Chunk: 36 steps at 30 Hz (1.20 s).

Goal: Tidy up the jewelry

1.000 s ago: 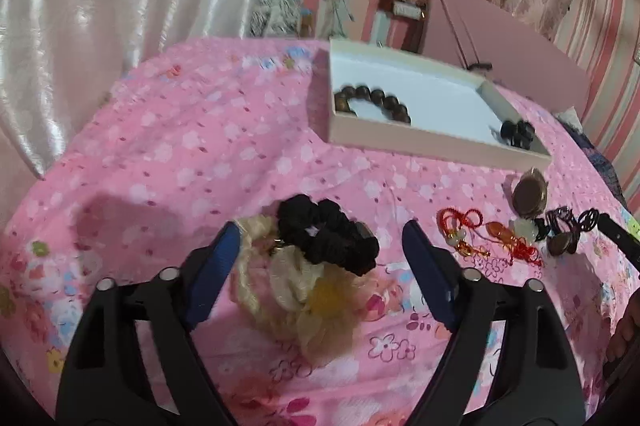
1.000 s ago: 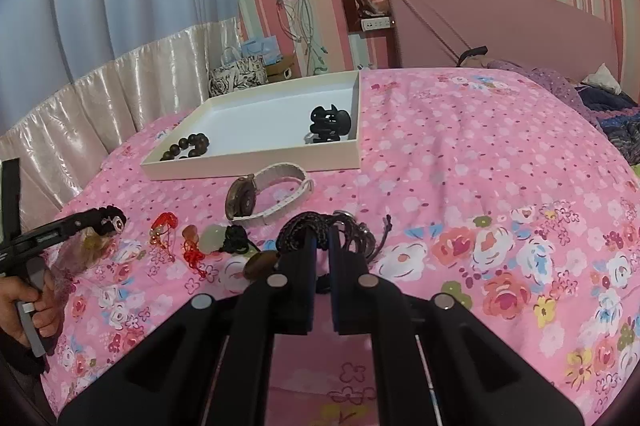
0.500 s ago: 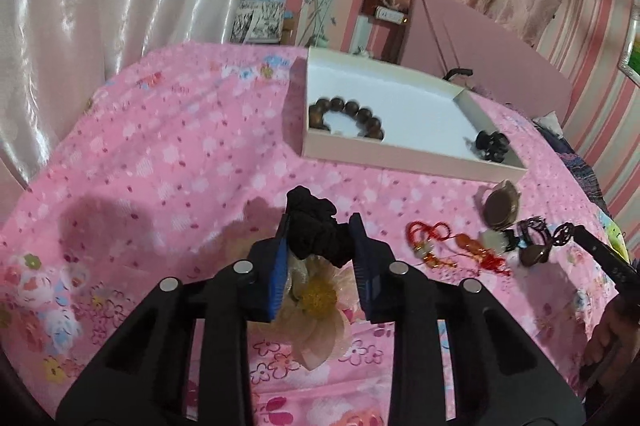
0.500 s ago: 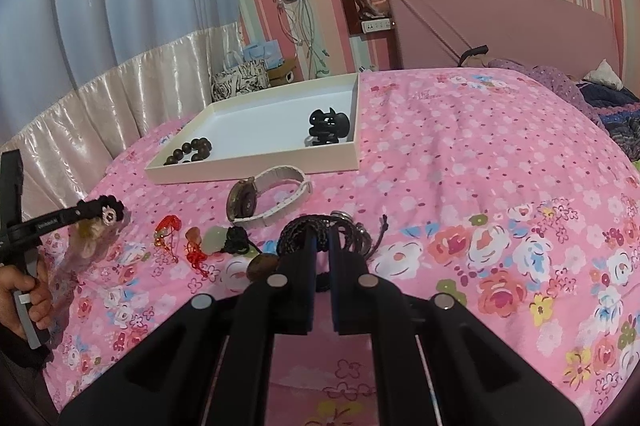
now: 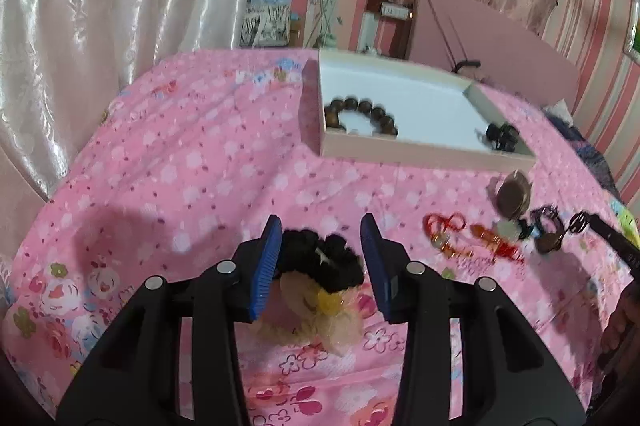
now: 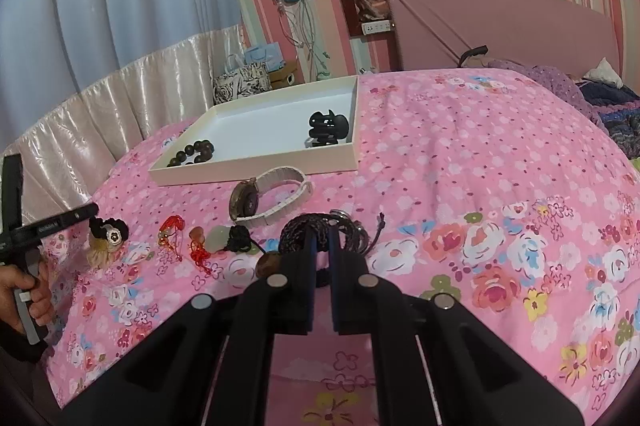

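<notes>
Evidently we are at the pick-up step, with both claws down among the loose pieces on the bed [image 5: 180, 153]. The white cardboard tray [image 5: 420, 151] well ahead already holds a wooden bead bracelet [image 5: 360, 105] and a black hair clip [image 5: 502, 135].

The left claw [image 5: 321, 226] stands with its blue ribbed pads apart, flanking a black scrunchie [image 5: 320, 258] that is tangled with a cream and yellow flower hair tie [image 5: 316, 306]. The scrunchie brushes the left pad and a sliver of gap shows at the right, so we judge it is not clamped. The right claw [image 6: 321, 232] is closed on a black braided cord bracelet [image 6: 296, 230], the cord running up between its narrow fingers.

Next, we think, the left pads must close on the dense black roll rather than the gauzy petals, then lift and carry it to the tray. Both pieces are soft and springy, so they may squash, slip or come up together.

The braided cord looks rough and limp. It lies against other rings and loose ends, which could drag along.

Still on the flowered bedspread are a watch [image 6: 256, 199] with a pale link strap, red knotted charms [image 6: 172, 226] and a pale smooth stone pendant [image 6: 218, 238].
</notes>
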Available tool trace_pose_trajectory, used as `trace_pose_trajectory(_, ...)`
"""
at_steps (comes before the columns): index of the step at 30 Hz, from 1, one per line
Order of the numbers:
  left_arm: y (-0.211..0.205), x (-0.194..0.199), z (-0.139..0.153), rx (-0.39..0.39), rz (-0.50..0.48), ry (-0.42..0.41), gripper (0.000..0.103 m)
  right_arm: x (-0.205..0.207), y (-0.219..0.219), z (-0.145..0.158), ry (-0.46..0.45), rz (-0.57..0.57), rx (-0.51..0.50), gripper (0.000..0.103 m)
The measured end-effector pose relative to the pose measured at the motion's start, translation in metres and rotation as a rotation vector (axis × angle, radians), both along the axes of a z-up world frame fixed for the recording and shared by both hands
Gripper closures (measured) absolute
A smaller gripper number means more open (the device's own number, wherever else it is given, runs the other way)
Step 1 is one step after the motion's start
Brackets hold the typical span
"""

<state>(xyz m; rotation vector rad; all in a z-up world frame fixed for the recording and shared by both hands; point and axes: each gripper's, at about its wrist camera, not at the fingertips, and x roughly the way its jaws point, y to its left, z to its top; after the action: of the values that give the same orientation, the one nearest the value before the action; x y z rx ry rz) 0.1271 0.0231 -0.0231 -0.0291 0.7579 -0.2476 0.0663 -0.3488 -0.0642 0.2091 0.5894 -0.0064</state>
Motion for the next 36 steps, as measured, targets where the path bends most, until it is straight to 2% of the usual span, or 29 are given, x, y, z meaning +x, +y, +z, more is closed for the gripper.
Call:
trace_pose_trajectory(5,-0.006,-0.006,-0.010,0.009,-0.024,0.009,0.060,-0.001,-0.001,-0.002,0.007,0.007,0.006,0.098)
trace_pose_trajectory(7,-0.007,-0.006,-0.011,0.010,-0.032,0.009,0.073,-0.001,-0.001,-0.004,0.011,0.009,0.010,0.098)
trace_pose_trajectory(8,-0.008,-0.004,-0.012,0.004,-0.037,0.019,0.090,-0.001,-0.001,-0.004,0.011,0.009,0.010,0.098)
trace_pose_trajectory(9,-0.007,-0.003,-0.013,-0.005,-0.039,0.026,0.097,-0.002,-0.001,-0.004,0.010,0.009,0.012,0.098)
trace_pose_trajectory(11,-0.007,-0.003,-0.013,-0.005,-0.035,0.021,0.100,-0.002,-0.001,-0.004,0.010,0.010,0.008,0.098)
trace_pose_trajectory(22,-0.008,-0.017,0.032,-0.027,-0.070,-0.093,0.102,-0.004,0.001,0.014,-0.044,0.025,0.006,0.098)
trace_pose_trajectory(26,-0.018,-0.022,0.048,0.013,-0.080,-0.143,0.102,-0.004,0.000,0.022,-0.062,0.028,0.009,0.098)
trace_pose_trajectory(36,-0.036,-0.011,0.077,-0.010,-0.120,-0.199,0.102,0.001,0.000,0.049,-0.122,0.039,-0.002,0.098)
